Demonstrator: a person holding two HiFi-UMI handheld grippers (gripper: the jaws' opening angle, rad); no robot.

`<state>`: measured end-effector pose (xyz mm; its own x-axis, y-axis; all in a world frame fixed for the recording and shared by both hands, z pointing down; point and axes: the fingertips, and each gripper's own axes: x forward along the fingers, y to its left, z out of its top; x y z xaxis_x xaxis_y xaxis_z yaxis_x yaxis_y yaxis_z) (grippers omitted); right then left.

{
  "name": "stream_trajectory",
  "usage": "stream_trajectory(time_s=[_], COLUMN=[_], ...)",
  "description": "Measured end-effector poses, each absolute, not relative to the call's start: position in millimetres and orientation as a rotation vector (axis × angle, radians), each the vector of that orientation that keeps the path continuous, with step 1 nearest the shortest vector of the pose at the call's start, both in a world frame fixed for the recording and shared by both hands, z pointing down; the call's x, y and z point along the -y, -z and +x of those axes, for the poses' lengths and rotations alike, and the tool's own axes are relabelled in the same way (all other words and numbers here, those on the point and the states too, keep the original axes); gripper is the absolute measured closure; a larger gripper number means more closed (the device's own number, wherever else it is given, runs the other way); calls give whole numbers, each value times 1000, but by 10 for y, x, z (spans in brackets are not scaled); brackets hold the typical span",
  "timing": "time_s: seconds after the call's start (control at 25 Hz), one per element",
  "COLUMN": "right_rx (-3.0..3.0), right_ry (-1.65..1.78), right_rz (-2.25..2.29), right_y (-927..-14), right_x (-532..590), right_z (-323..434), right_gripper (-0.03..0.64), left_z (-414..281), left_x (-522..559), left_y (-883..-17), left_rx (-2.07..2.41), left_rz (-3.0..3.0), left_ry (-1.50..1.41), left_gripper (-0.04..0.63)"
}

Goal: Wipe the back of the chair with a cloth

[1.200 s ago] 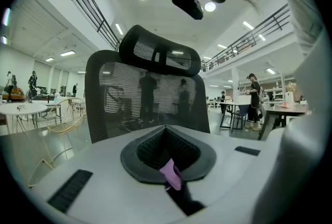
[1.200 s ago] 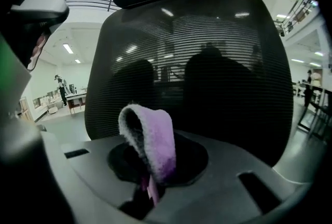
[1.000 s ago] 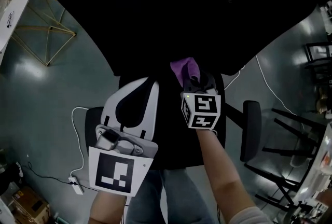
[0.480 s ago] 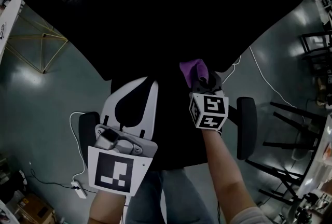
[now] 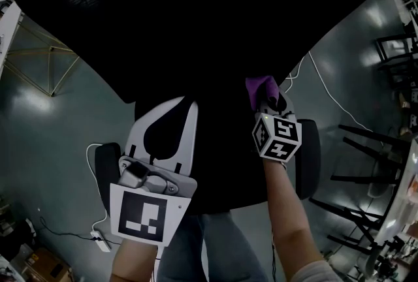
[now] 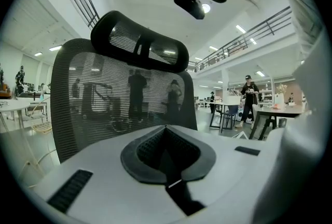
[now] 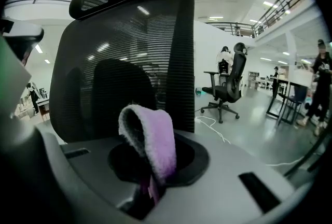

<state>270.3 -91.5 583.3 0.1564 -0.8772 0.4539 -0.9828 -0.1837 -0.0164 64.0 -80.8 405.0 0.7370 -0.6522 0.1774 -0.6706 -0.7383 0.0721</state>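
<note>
The black mesh chair back [image 5: 196, 19] fills the top of the head view, and its headrest [image 6: 140, 41] stands over the mesh in the left gripper view. My right gripper [image 5: 266, 103] is shut on a purple cloth [image 5: 260, 87] against the chair back's lower right part. In the right gripper view the cloth [image 7: 153, 140] loops up out of the shut jaws, with the mesh [image 7: 129, 57] just behind it. My left gripper [image 5: 168, 104] is shut on nothing and points at the chair back from the left, a little short of it.
The chair's armrests [image 5: 307, 156] [image 5: 104, 170] flank my arms. A white cable [image 5: 330, 96] and a power strip [image 5: 100, 241] lie on the grey floor. Black furniture legs [image 5: 366, 143] stand at right and a gold wire frame [image 5: 39, 65] at left. Another office chair [image 7: 228, 83] and people stand farther off.
My right gripper has carried the purple cloth to the right and slightly up along the chair back. The left gripper has stayed where it was.
</note>
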Motion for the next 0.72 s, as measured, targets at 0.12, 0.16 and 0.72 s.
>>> stream_trajectory(time_s=[0.12, 0.16, 0.72], right_rx=[1761, 1753, 1729], right_ry=[-540, -540, -565], right_rz=[2186, 2191, 2199], right_y=[-5827, -5828, -5839], right_x=[857, 847, 786], right_z=[2837, 2860, 2910], right_gripper=[569, 569, 571], left_z=[661, 662, 667], left_x=[796, 796, 743], left_y=[-4030, -4027, -4029], left_rx=[1069, 1067, 1062], left_rz=[2808, 2809, 2814], left_ry=[-209, -208, -204], left_gripper=[583, 583, 583])
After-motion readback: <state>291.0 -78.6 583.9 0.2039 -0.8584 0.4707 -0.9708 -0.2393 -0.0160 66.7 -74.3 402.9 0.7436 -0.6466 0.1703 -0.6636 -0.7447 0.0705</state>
